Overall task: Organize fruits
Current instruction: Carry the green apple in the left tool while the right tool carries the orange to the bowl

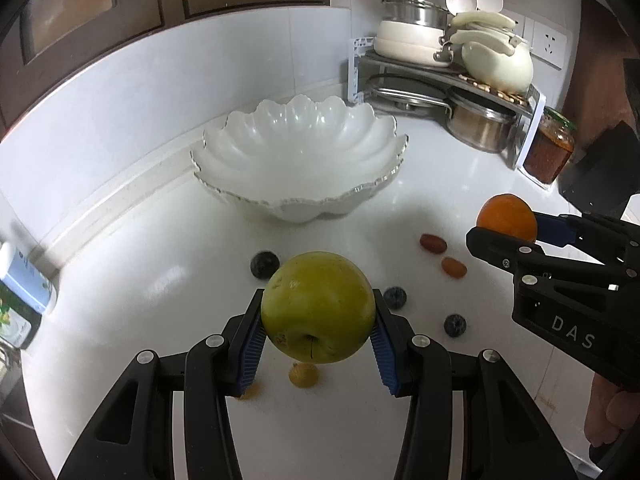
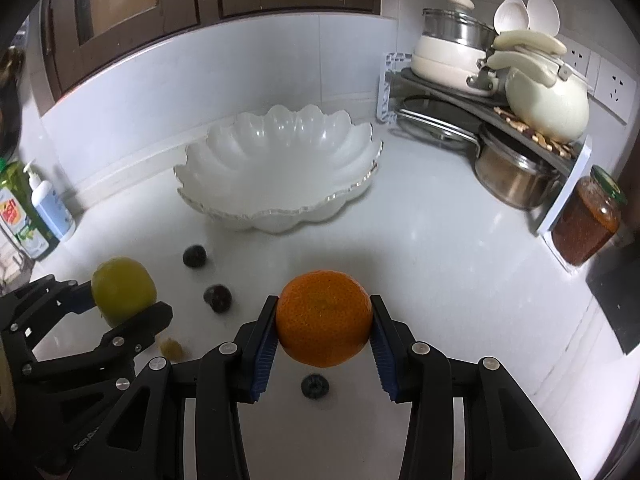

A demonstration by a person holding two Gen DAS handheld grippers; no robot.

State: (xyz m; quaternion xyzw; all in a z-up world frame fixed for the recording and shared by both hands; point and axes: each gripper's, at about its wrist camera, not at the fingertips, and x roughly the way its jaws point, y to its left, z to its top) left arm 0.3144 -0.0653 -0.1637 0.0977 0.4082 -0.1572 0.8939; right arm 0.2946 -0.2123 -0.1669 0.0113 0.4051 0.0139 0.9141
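My left gripper [image 1: 318, 312] is shut on a green apple [image 1: 318, 306] and holds it above the white counter, in front of the white scalloped bowl [image 1: 300, 200]. My right gripper [image 2: 324, 320] is shut on an orange [image 2: 324, 318], also held above the counter; the orange also shows in the left wrist view [image 1: 506, 218]. The bowl [image 2: 276, 212] looks empty. Small fruits lie on the counter: dark blueberries [image 1: 265, 265], reddish dates [image 1: 433, 243] and a small yellow fruit [image 1: 304, 375]. The apple shows at the left of the right wrist view [image 2: 122, 290].
A metal rack [image 2: 472, 100] with pots and a kettle [image 2: 546, 106] stands at the back right. A jar of red preserve [image 2: 588, 224] stands beside it. Soap bottles [image 2: 48, 208] stand at the left by the wall.
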